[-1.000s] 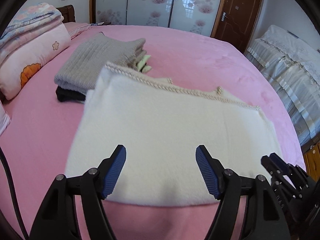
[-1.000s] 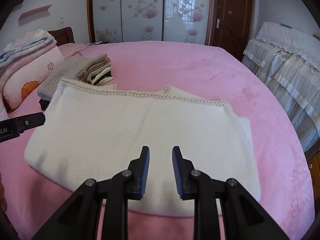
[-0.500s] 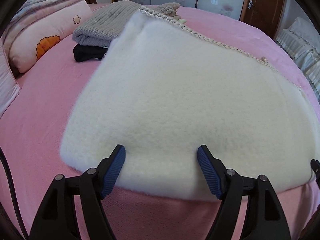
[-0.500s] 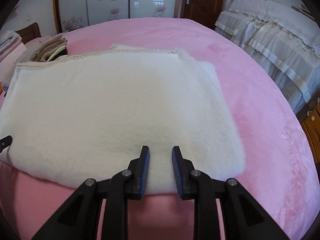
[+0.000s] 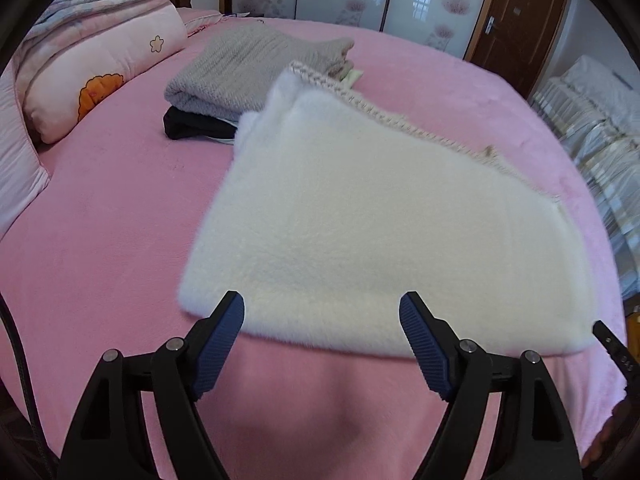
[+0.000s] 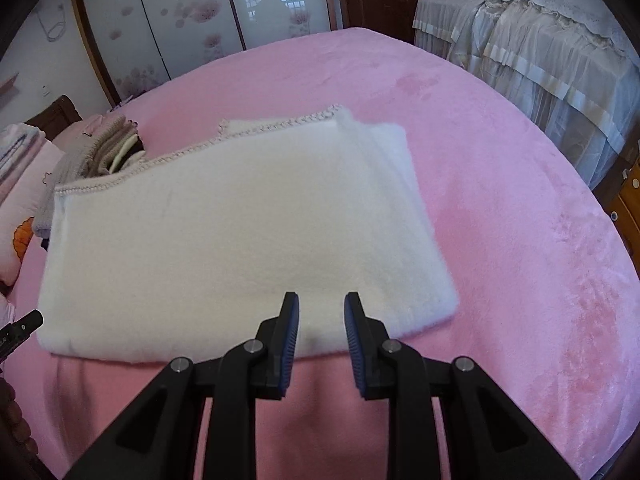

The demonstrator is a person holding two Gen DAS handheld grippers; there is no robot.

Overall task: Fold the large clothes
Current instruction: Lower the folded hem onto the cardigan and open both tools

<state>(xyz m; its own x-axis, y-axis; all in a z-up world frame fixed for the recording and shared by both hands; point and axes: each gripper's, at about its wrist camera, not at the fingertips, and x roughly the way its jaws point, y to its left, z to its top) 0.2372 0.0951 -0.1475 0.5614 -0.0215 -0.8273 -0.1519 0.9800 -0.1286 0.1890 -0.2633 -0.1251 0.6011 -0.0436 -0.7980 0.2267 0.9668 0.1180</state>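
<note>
Left wrist shows my left tongs (image 5: 322,306) opening wide, empty, over white garment (image 5: 380,240); clothes pile (image 5: 248,68) behind. Right tongs (image 6: 321,307) narrow, empty.

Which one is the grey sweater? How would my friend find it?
Start at the big pink bed. Near the pink quilt sits a small stack of folded clothes, just behind the fluffy white garment. The grey sweater is the ribbed knit on top of that stack, above a black piece.
</note>
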